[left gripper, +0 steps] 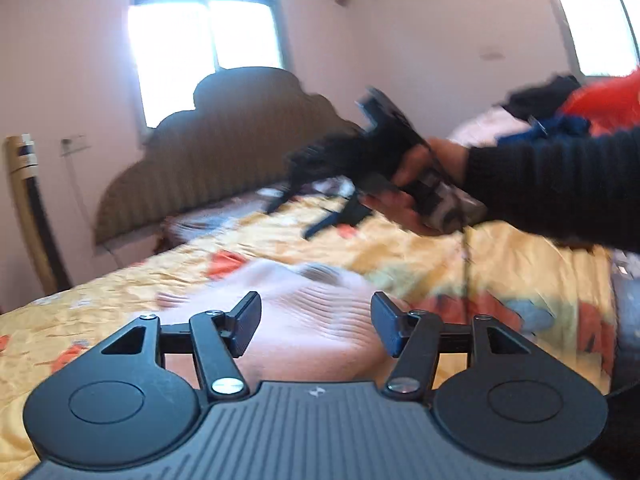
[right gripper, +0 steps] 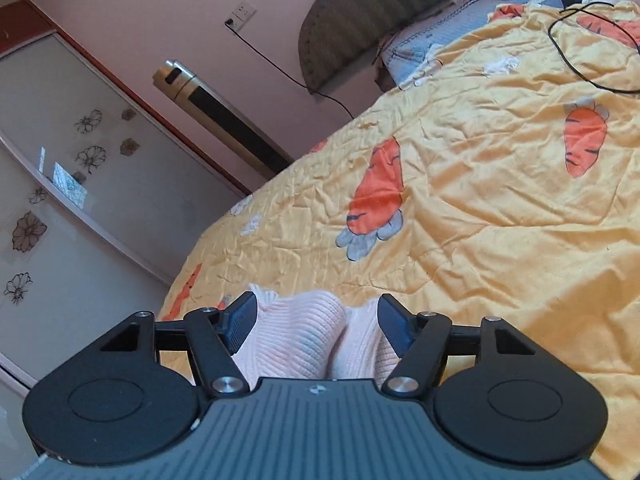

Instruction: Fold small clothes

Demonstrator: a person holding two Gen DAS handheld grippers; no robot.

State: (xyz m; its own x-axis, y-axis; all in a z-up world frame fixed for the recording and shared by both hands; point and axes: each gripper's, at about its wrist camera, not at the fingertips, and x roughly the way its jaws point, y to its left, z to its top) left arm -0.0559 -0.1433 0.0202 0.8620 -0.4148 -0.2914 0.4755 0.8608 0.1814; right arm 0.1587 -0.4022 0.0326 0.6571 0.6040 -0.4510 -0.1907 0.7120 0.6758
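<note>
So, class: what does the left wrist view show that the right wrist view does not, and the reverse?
Only the left wrist view shows the window, the person's hand on the other gripper, and a clothes pile. Only the right wrist view shows the flowered wardrobe door, a wall socket and a black cable. Both show the pink ribbed garment, the carrot-print quilt and the headboard.

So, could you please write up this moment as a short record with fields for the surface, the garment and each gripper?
surface: yellow quilt with carrot print on a bed
garment: pink ribbed knit, lying on the quilt
left gripper: jaws apart, garment beyond them, not pinched
right gripper: jaws apart, garment between them, pads not pressing
right hand: dark sleeve, holding its gripper above the quilt
other: black cable on the quilt
</note>
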